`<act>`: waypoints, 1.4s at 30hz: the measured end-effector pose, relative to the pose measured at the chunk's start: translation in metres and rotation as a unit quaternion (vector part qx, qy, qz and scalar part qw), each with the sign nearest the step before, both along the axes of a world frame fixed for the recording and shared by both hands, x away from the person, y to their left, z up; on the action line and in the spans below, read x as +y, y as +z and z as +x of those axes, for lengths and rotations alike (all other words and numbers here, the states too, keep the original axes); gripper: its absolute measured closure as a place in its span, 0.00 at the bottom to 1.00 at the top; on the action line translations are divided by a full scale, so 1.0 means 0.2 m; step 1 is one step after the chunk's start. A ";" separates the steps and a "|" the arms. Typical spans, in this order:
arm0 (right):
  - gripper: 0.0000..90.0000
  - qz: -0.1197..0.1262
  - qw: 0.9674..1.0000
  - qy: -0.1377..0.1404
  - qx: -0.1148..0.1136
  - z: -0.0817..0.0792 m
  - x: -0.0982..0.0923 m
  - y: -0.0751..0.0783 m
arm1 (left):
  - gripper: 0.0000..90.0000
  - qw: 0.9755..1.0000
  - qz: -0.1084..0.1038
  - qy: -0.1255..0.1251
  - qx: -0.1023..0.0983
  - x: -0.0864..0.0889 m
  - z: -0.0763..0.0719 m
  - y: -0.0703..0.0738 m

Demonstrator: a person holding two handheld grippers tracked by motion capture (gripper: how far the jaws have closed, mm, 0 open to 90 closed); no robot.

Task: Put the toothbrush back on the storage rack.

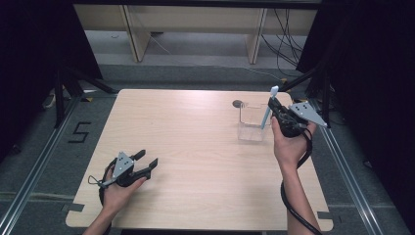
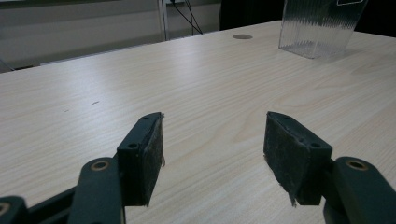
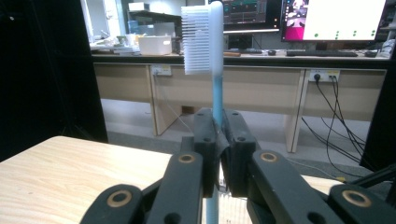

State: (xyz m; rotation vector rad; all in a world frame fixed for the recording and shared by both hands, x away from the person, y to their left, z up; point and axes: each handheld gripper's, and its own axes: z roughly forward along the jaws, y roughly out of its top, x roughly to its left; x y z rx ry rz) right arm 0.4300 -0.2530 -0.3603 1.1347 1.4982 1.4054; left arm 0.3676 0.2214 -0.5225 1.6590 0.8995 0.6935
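Observation:
A toothbrush (image 1: 268, 108) with a white head and light blue handle stands upright, bristles up, in my right gripper (image 1: 272, 106), which is shut on its handle. In the right gripper view the toothbrush (image 3: 215, 70) rises from between the closed jaws of that gripper (image 3: 218, 126). Its lower end reaches down at the right side of a clear ribbed plastic cup (image 1: 253, 122); whether it is inside the cup I cannot tell. My left gripper (image 1: 148, 162) rests open near the table's front left. In the left gripper view its pads (image 2: 152, 156) stand wide apart over bare wood, the clear cup (image 2: 320, 25) far off.
The light wooden table (image 1: 195, 156) has a small dark round cap (image 1: 238, 103) near its back edge, just behind the cup. Black curtains flank both sides. Desk legs and cables stand beyond the far edge. A cable trails from the right gripper along the forearm.

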 end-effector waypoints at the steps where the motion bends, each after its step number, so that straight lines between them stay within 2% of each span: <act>1: 0.95 0.004 1.000 -0.002 0.001 0.00 0.00 0.00 | 0.42 1.000 0.000 0.000 0.000 0.00 0.00 0.00; 3: 0.95 0.005 1.000 -0.005 -0.003 0.01 -0.01 0.00 | 0.42 1.000 0.000 0.000 0.000 0.00 0.00 0.00; 5: 0.95 0.006 1.000 -0.005 0.004 0.01 -0.01 0.00 | 0.42 1.000 0.000 0.000 0.000 0.00 0.00 0.00; 7: 0.95 0.006 1.000 -0.009 -0.004 0.02 -0.02 0.00 | 0.42 1.000 0.000 0.001 0.000 0.00 0.00 0.00; 9: 0.95 0.009 1.000 -0.011 0.006 0.02 -0.02 0.01 | 0.42 1.000 -0.001 0.001 0.000 0.00 0.00 0.00; 11: 0.95 0.003 1.000 -0.010 -0.002 0.04 -0.03 0.01 | 0.42 1.000 -0.001 0.000 0.001 0.00 0.00 0.00; 15: 0.95 0.009 1.000 -0.014 0.000 0.05 -0.03 0.01 | 0.42 1.000 -0.001 0.001 0.001 0.00 0.00 0.00; 20: 0.95 0.004 1.000 -0.015 -0.001 0.07 -0.04 0.02 | 0.42 1.000 0.000 0.001 0.000 0.00 0.00 0.00; 25: 0.95 0.012 1.000 -0.022 0.003 0.08 -0.05 0.01 | 0.42 1.000 0.000 0.000 0.000 0.00 0.00 0.00; 26: 0.95 0.002 1.000 -0.025 0.003 0.09 -0.06 0.01 | 0.42 1.000 0.000 0.000 0.000 0.00 0.00 0.00; 28: 0.95 0.009 1.000 -0.028 0.005 0.09 -0.06 0.00 | 0.42 1.000 0.000 0.000 0.000 0.00 0.00 0.00; 29: 0.95 0.008 1.000 -0.029 -0.001 0.10 -0.06 0.00 | 0.42 1.000 0.000 0.000 0.000 0.00 0.00 0.00; 31: 0.95 0.015 0.999 -0.028 0.005 0.11 -0.06 -0.01 | 0.42 1.000 -0.001 0.001 0.000 0.00 0.00 0.00; 35: 0.95 0.006 0.999 -0.033 -0.001 0.12 -0.07 -0.02 | 0.42 1.000 -0.001 0.001 0.001 0.00 0.00 0.00; 40: 0.95 0.001 0.999 -0.038 0.007 0.14 -0.07 -0.02 | 0.41 1.000 -0.001 0.001 0.000 0.00 0.00 0.00; 42: 0.95 0.000 0.999 -0.039 0.001 0.15 -0.07 -0.02 | 0.41 1.000 -0.001 0.001 0.000 0.00 0.00 0.00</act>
